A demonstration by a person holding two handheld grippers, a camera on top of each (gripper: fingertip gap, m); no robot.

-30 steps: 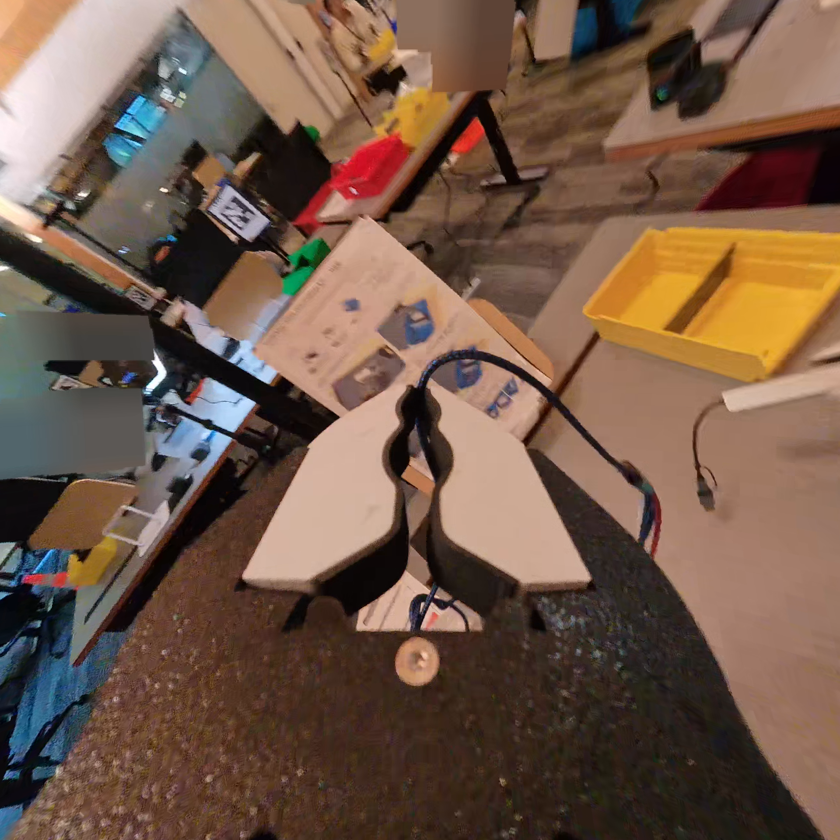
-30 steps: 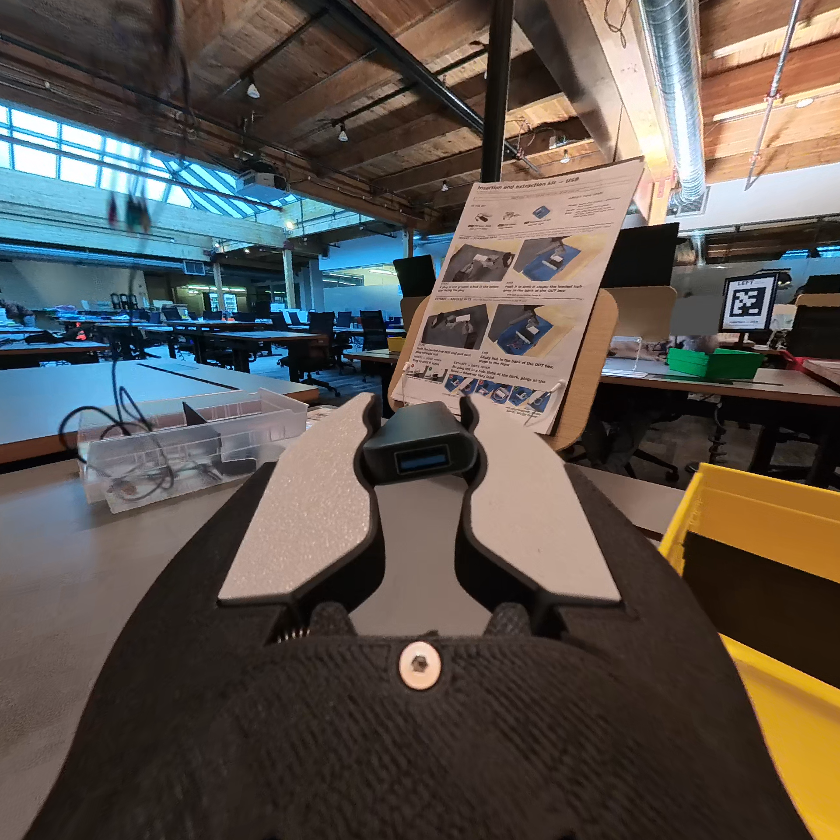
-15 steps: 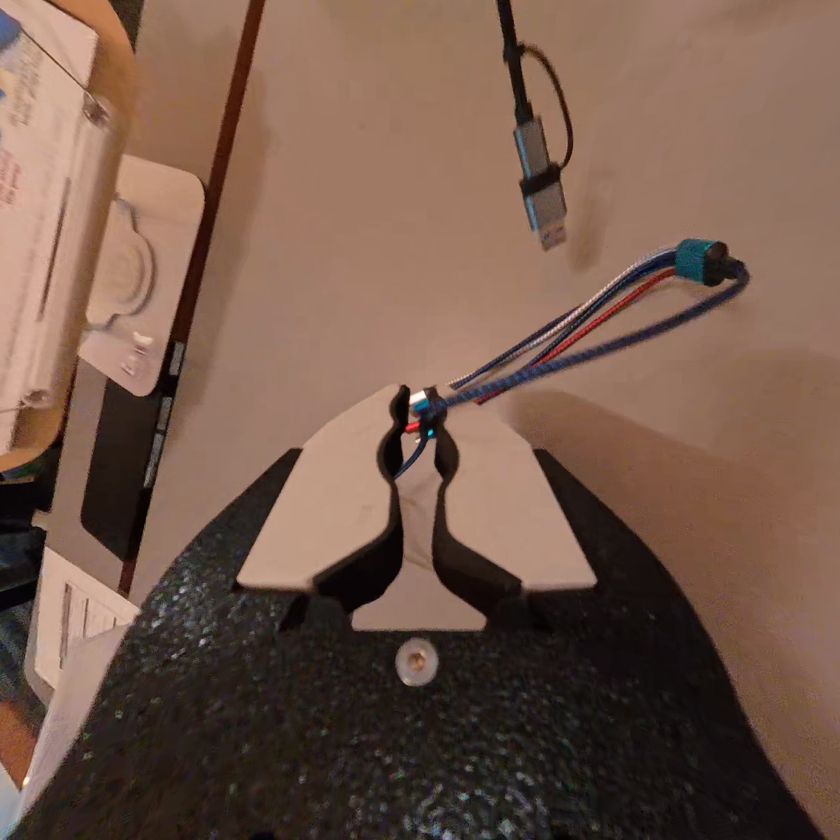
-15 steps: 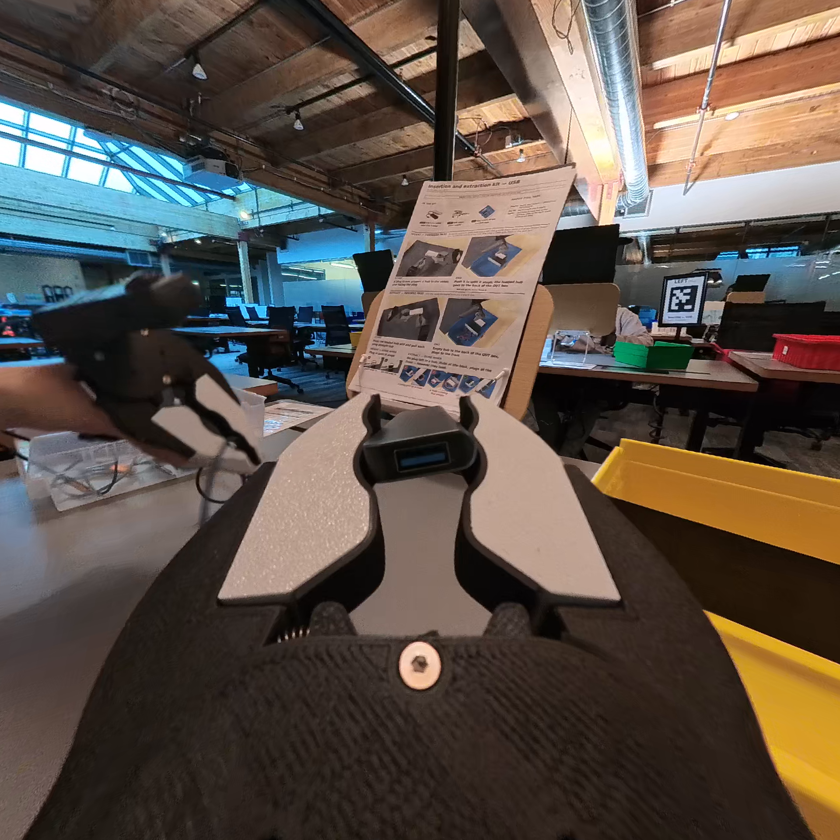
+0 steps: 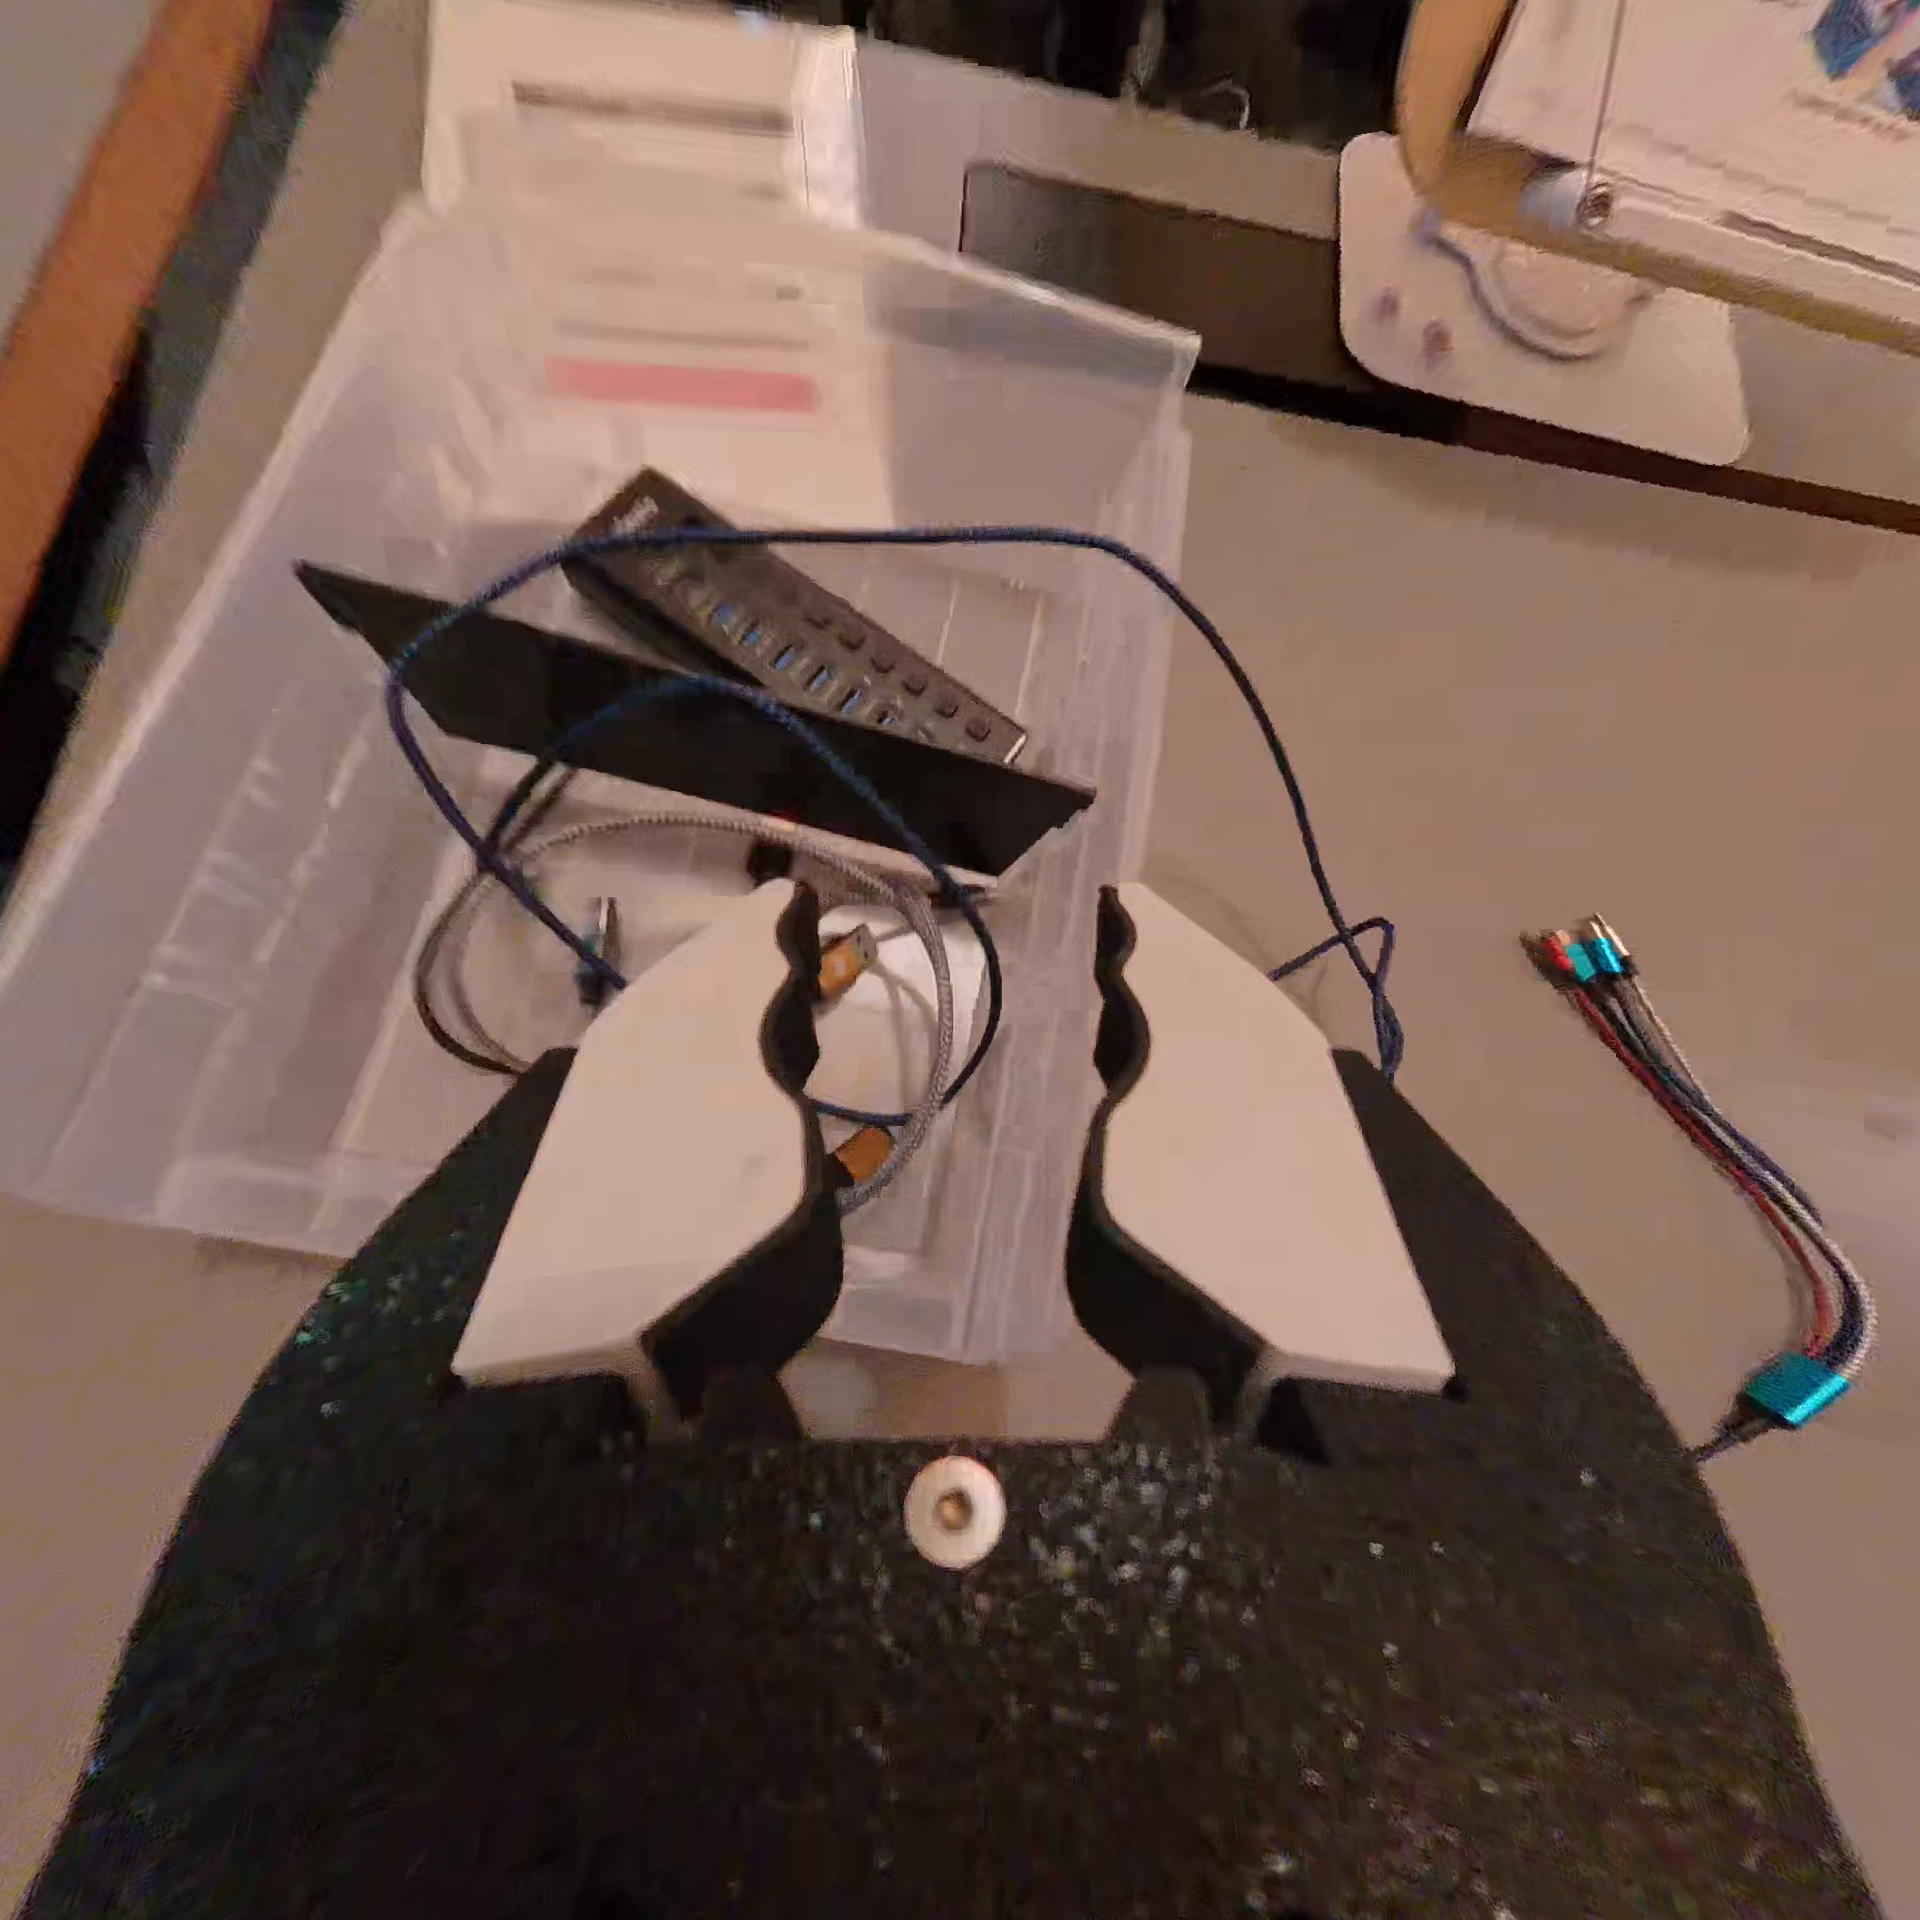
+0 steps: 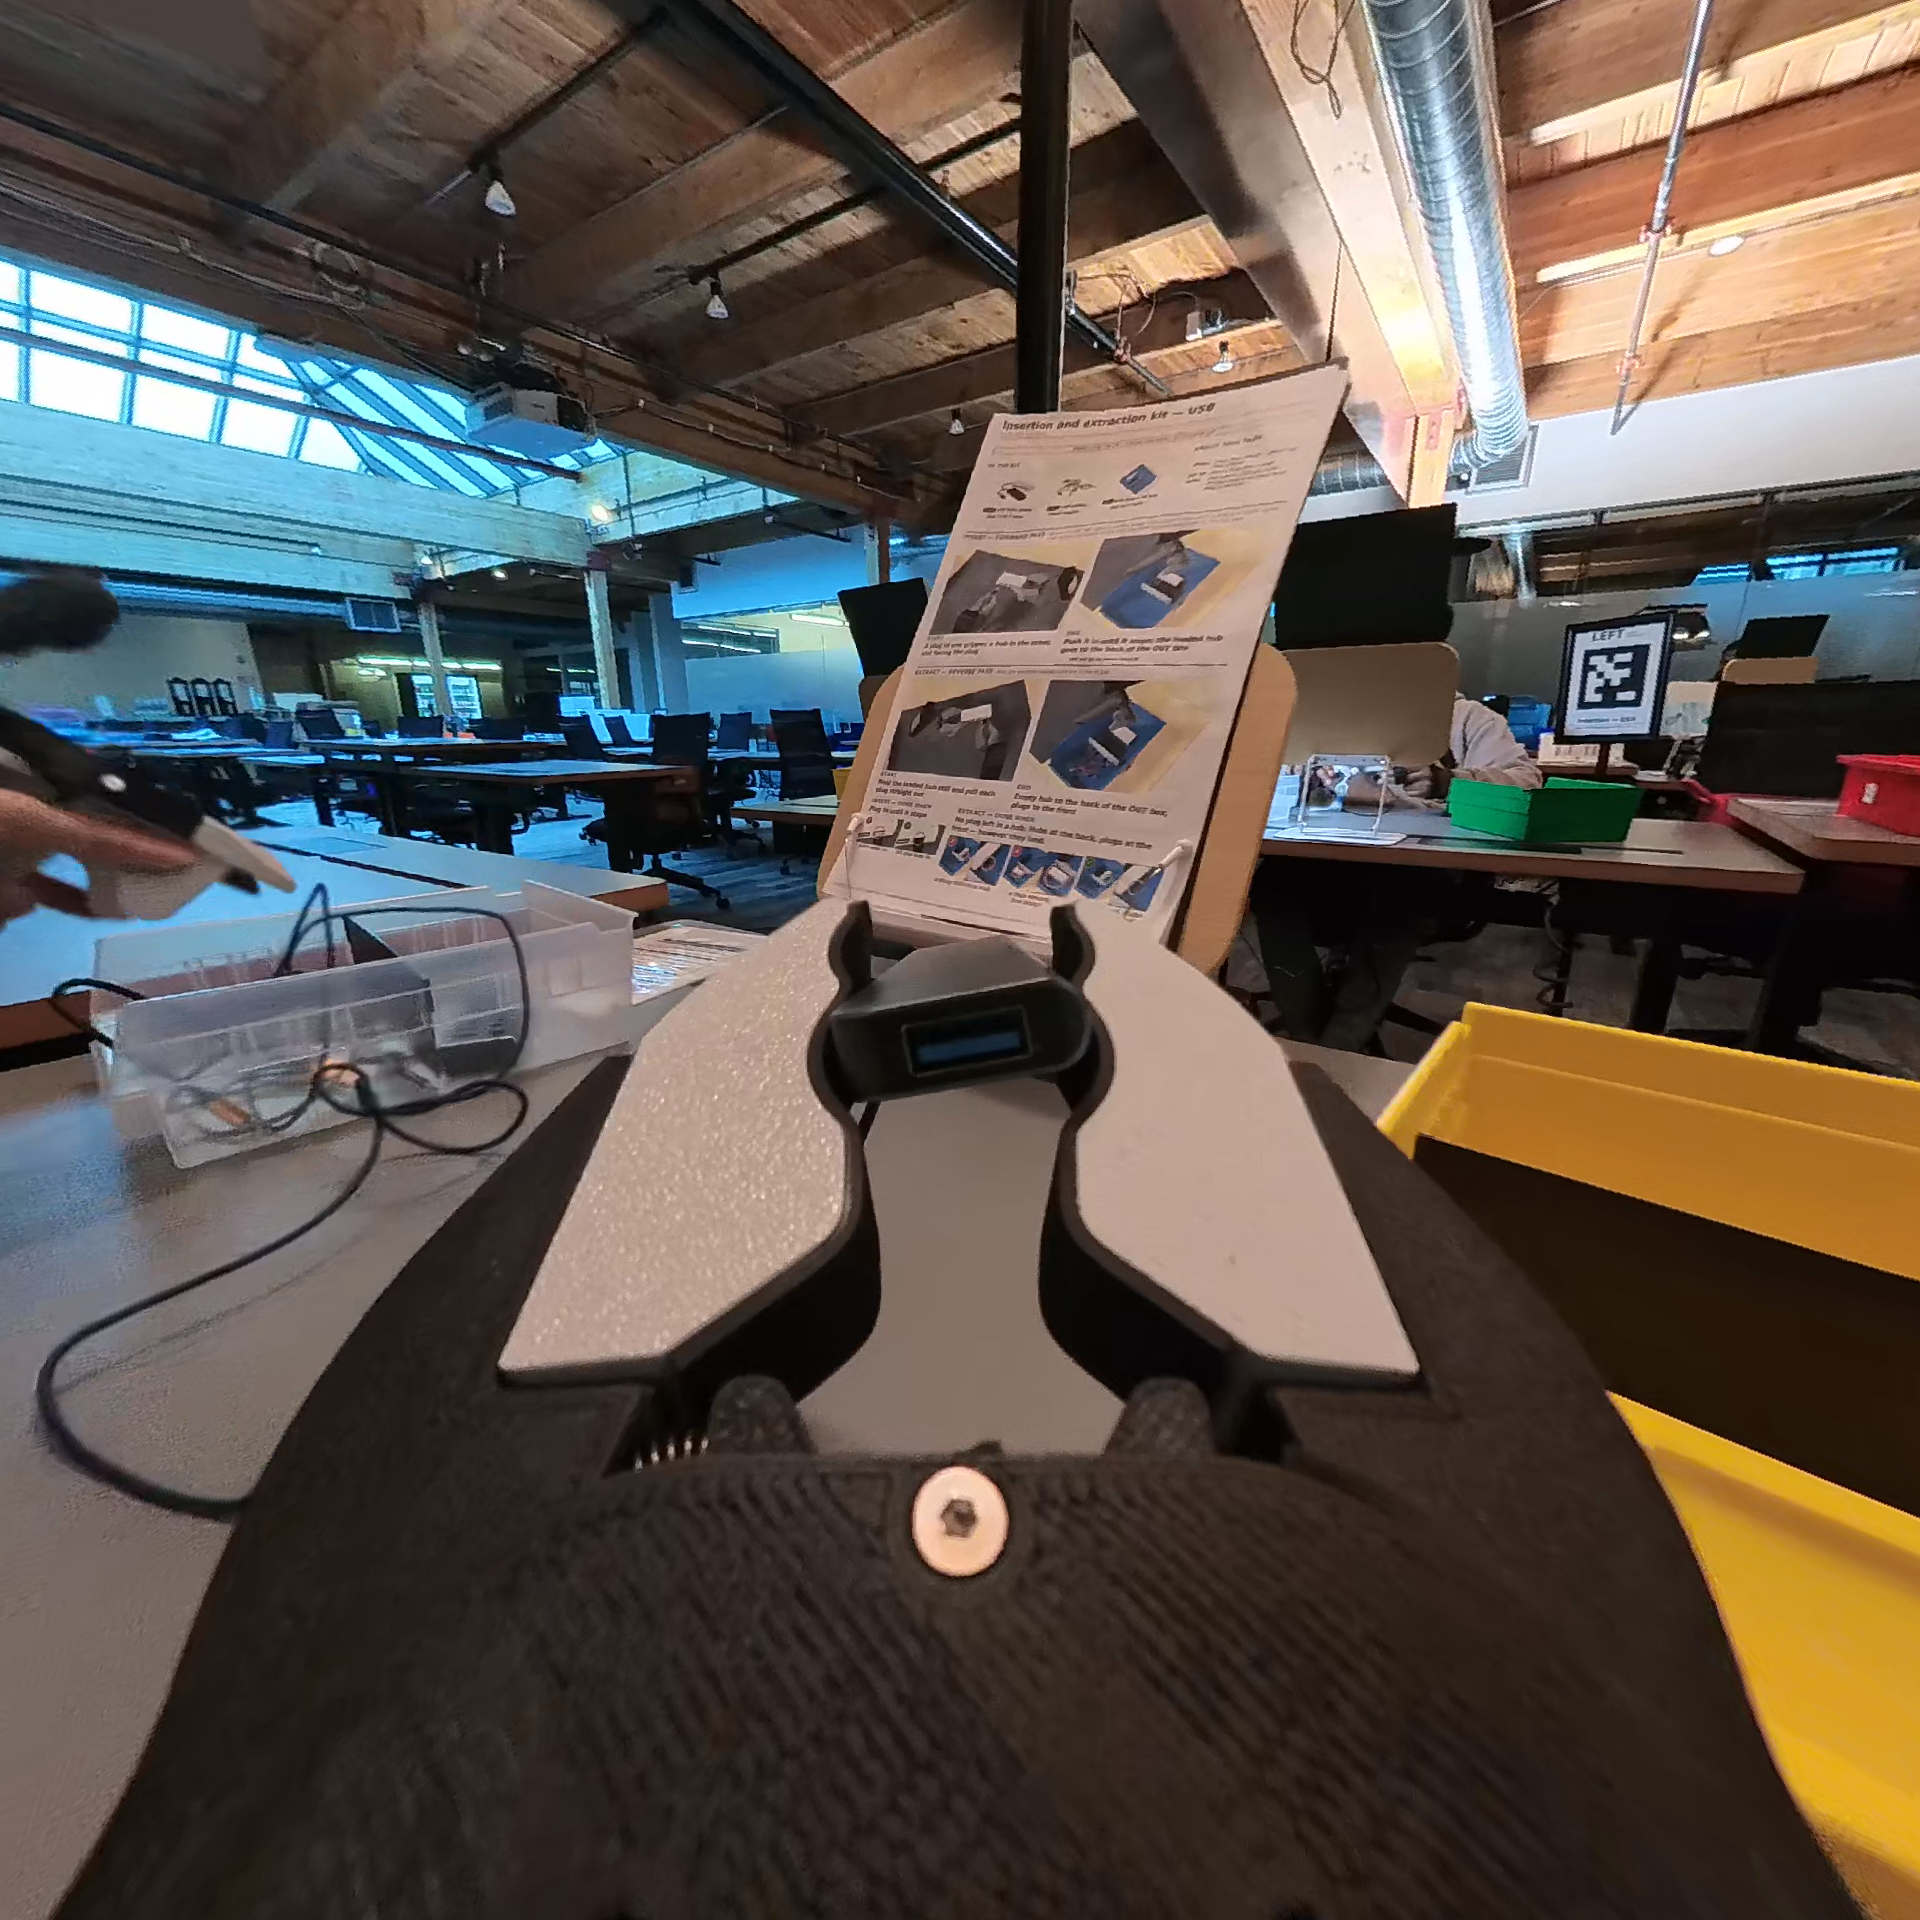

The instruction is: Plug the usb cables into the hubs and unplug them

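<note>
Left gripper (image 5: 951, 920) released, jaws spread wide with nothing between them, hovering over the near right corner of the clear plastic bin (image 5: 312, 935). Inside that bin: a long black multi-port hub (image 5: 800, 634) tilted against a black divider (image 5: 665, 717), with a grey braided cable (image 5: 935, 977) coiled in the compartment nearer the gripper, its orange-tipped plugs showing between the spread fingers. Draped over the bin's right wall and out onto the grey table (image 5: 1558, 727): a thin dark-blue braided cable (image 5: 1278, 748), looping across hub and divider, then trailing off behind the right finger. Right of the bin, well clear of its wall: the multi-headed cable end (image 5: 1590, 961) with red, teal and silver plugs fanned out flat, joined lower down by a teal collar (image 5: 1792, 1392). Open tabletop between bin wall and those plugs. Beyond the bin's far edge: printed papers (image 5: 644, 125) and the white base of a stand (image 5: 1538, 343), with a dark gap between the table edges.

Right gripper (image 6: 951, 935) clenched on a small black hub (image 6: 956, 1029), blue port facing the camera, held level above the table well right of the bin. Close at its right: the rim of a yellow tray (image 6: 1662, 1101). Straight beyond: an instruction sheet (image 6: 1101, 644) propped on a wooden stand. Bare table between gripper and bin, crossed only by a thin black cable loop (image 6: 208, 1278).
</note>
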